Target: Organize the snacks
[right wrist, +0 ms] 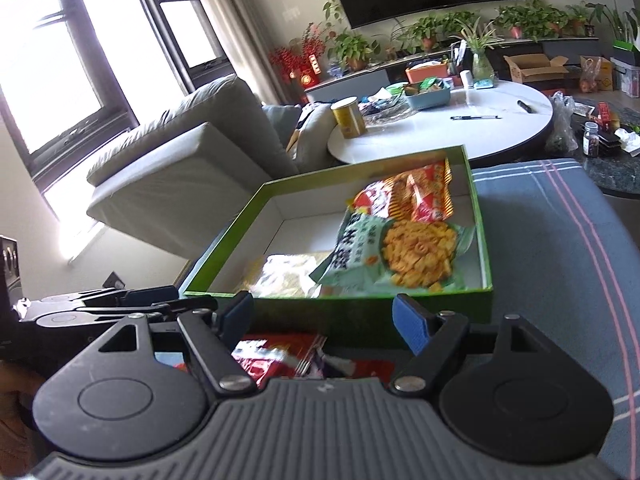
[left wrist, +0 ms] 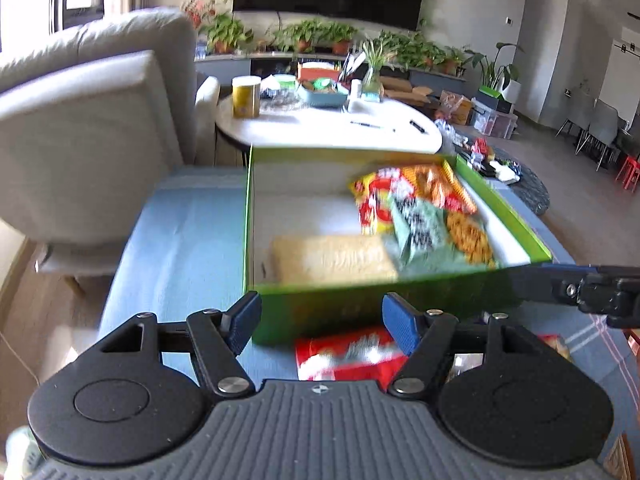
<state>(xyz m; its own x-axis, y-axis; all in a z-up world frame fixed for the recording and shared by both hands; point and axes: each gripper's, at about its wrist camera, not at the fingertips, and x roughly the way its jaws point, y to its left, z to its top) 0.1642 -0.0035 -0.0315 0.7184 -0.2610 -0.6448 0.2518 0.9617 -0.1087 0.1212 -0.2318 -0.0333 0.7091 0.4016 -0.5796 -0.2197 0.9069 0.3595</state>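
Observation:
A green open box (left wrist: 340, 304) (right wrist: 360, 312) sits on a blue cloth. Inside lie a pale beige packet (left wrist: 332, 258) (right wrist: 280, 274), a green snack bag (left wrist: 424, 236) (right wrist: 400, 256) and a red-orange bag (left wrist: 404, 192) (right wrist: 412, 192). A red snack packet (left wrist: 348, 356) (right wrist: 276, 356) lies on the cloth in front of the box. My left gripper (left wrist: 322, 326) is open and empty above that red packet. My right gripper (right wrist: 324, 326) is open and empty just above the same packet. The right gripper also shows at the right edge of the left wrist view (left wrist: 580, 286).
A grey sofa (left wrist: 92, 128) (right wrist: 180, 168) stands to the left. A white round table (left wrist: 332, 128) (right wrist: 440, 128) with a yellow can (left wrist: 246, 96) (right wrist: 349, 117), pens and a blue basket stands behind the box. Another packet (left wrist: 556, 346) lies at the right on the cloth.

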